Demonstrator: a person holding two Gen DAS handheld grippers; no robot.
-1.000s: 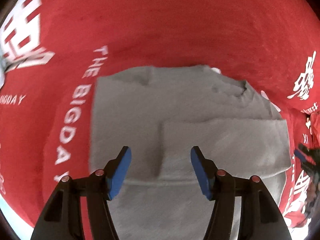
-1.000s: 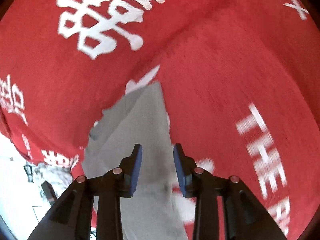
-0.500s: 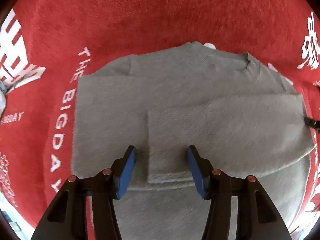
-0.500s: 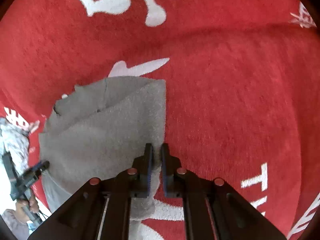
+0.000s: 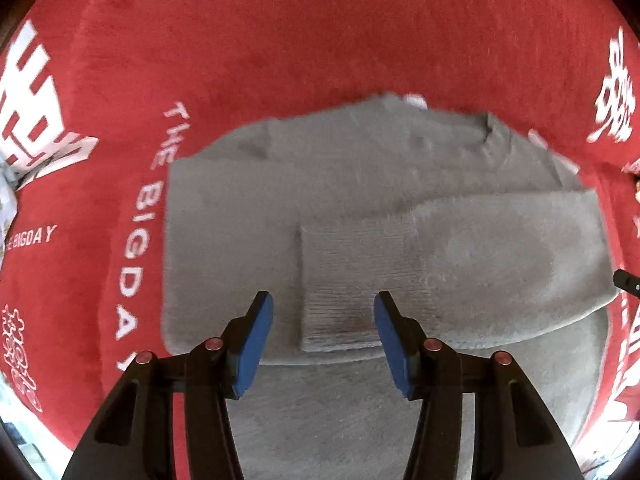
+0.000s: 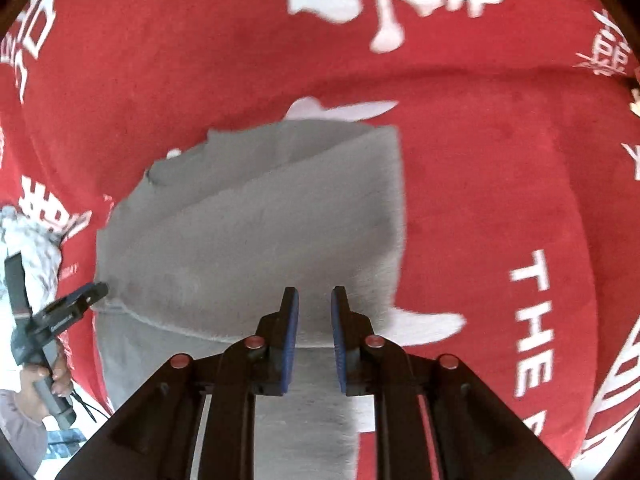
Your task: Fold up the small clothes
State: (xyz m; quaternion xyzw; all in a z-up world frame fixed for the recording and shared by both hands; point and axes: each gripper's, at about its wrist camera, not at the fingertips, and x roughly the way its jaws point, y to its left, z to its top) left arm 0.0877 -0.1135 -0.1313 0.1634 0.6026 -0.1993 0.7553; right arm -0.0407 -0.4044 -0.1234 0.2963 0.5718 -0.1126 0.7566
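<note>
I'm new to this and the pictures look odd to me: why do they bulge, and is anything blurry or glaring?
Left wrist view: fisheye lens bends the red cloth into a dome, corners go black, and the grey garment has a smeared far edge. Right wrist view: same bulge, with the white lettering streaked by motion blur. Light is soft and even in both, with no glare and only faint shadows.

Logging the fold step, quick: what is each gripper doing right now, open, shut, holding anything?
Left gripper: open above the grey garment, holding nothing.
Right gripper: fingers slightly apart and just been opening; garment lies below, nothing gripped.
</note>
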